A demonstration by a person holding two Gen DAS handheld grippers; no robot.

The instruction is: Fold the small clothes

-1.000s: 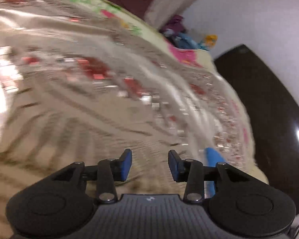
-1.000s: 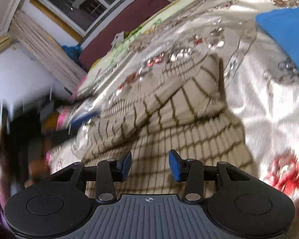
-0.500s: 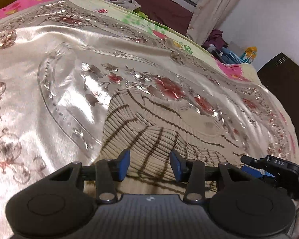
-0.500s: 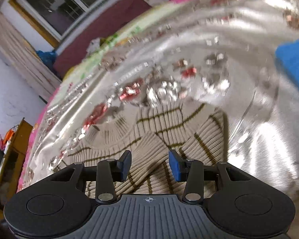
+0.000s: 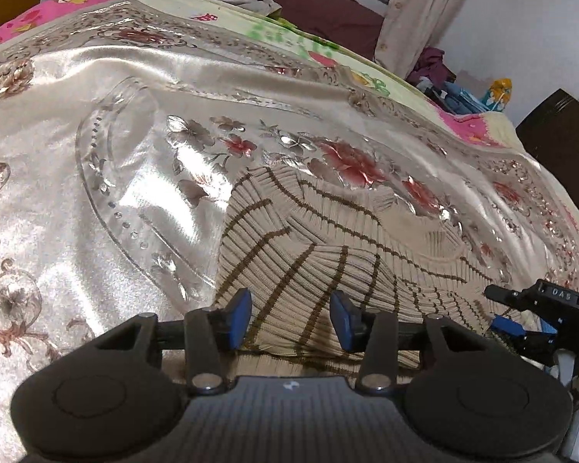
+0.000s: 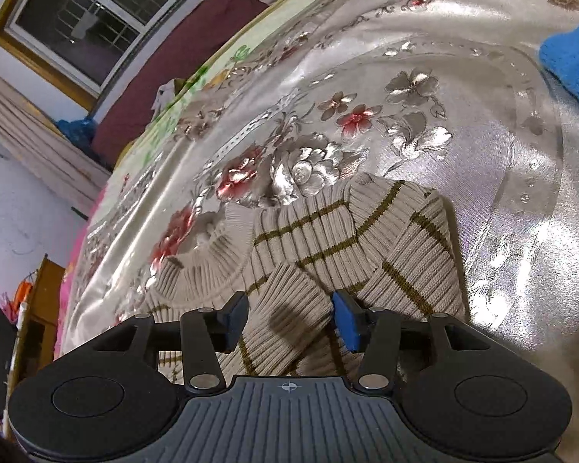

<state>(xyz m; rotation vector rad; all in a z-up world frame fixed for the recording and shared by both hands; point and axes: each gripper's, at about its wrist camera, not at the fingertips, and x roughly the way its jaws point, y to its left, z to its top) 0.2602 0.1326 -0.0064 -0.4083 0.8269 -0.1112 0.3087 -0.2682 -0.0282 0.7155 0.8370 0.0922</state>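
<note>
Now both pairs of tongs sit low over the striped sweater (image 5: 328,247), which lies part-folded on the shiny flowered bedspread (image 5: 96,200), sleeves drawn in across the body. A second ago the left view was a blur of cloth and the right view looked across the sweater from farther off; half a second ago both had come in close. Since then we see almost no shift in either view, so we read the approach as finished.

Left tongs (image 5: 292,318): jaws partly open, nothing between the pads except air, the near hem of the sweater lying under them. We see no pinch of the knit.

Right tongs (image 6: 289,318): jaws partly open and just widened a little further. A folded sleeve end (image 6: 289,308) lies in the gap, but the pads stand off it on both sides, so we call it not gripped.

The right tongs also show at the right edge of the left view (image 5: 536,308), just beside the sweater's hem. A blue garment (image 6: 575,73) lies well apart on the bedspread, untouched.

Judgement: both tools are set at the near edge, so the next fold probably runs from the hem up toward the collar (image 6: 212,247). Risk: the ribbed knit is thick and springy; a shallow bite may catch only the top layer, and the sleeves could slide out of place on the slick cover.
</note>
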